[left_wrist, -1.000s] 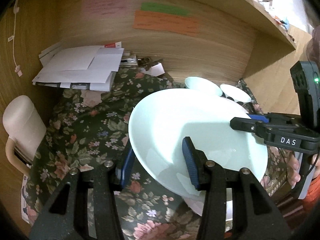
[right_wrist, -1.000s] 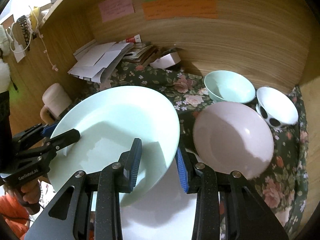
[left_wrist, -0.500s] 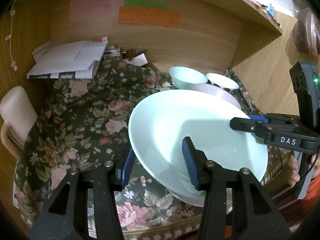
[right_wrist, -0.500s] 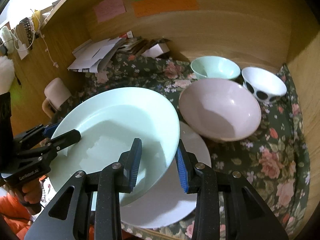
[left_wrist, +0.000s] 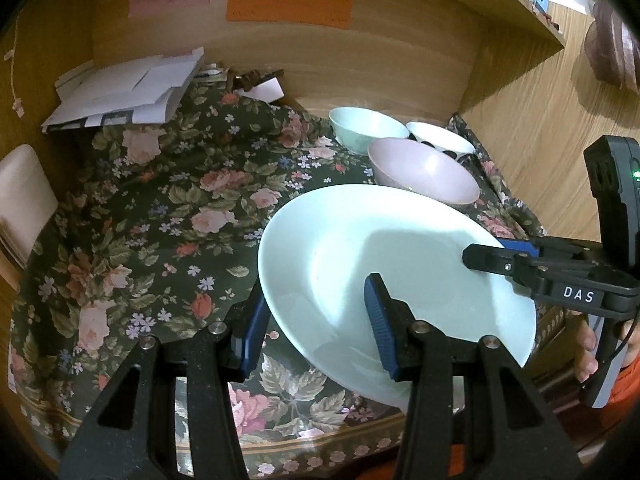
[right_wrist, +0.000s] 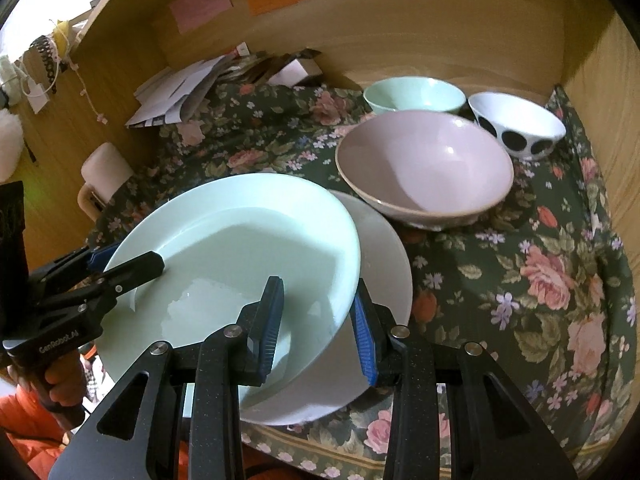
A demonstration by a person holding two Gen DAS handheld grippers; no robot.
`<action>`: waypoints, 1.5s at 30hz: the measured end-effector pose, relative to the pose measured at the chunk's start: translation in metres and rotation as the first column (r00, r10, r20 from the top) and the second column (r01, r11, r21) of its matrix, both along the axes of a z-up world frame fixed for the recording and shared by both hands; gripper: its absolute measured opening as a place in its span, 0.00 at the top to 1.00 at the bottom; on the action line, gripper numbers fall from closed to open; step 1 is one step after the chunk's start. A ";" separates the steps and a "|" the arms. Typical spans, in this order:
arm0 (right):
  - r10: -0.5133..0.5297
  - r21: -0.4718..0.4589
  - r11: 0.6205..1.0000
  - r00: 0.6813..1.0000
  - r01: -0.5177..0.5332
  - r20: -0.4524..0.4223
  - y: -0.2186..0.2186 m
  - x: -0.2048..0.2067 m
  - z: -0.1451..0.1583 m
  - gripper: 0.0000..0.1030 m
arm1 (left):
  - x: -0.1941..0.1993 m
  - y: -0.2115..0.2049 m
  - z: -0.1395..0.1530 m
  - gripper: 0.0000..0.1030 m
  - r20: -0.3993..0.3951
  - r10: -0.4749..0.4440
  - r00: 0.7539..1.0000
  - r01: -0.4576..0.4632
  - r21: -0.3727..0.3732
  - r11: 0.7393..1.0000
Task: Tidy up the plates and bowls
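Both grippers have carried the pale green plate (right_wrist: pixel 240 248) lower and nearer the table's front edge, and more of the white plate (right_wrist: pixel 384 264) beneath it now shows. 2 grippers hold this 1 green plate, tilted, above the floral tablecloth (left_wrist: pixel 152 208). The left gripper (left_wrist: pixel 316 316) pinches the plate's left rim between its 2 blue pads, and the right gripper (right_wrist: pixel 318 312) pinches the opposite rim the same way. 2 plates are visible: the green one in the air and the white one lying flat under it on the cloth. 3 bowls stand behind: 1 pink bowl (right_wrist: pixel 424 164) nearest, just beside the white plate, 1 pale green bowl (right_wrist: pixel 414 94) and 1 white bowl with black spots (right_wrist: pixel 518 128) at the back. 1 pile of papers (left_wrist: pixel 124 92) lies in the far left corner.
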State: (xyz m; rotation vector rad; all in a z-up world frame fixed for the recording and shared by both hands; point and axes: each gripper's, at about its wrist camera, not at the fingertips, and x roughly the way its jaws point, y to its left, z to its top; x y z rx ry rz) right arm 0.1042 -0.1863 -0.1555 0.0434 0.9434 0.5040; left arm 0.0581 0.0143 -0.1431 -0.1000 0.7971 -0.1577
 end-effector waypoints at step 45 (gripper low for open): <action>-0.023 0.009 1.000 0.997 0.023 -0.078 -0.016 0.008 -0.015 0.70 | 0.041 -0.007 -0.039 0.55 -0.142 -0.028 0.989 0.032 0.026 0.999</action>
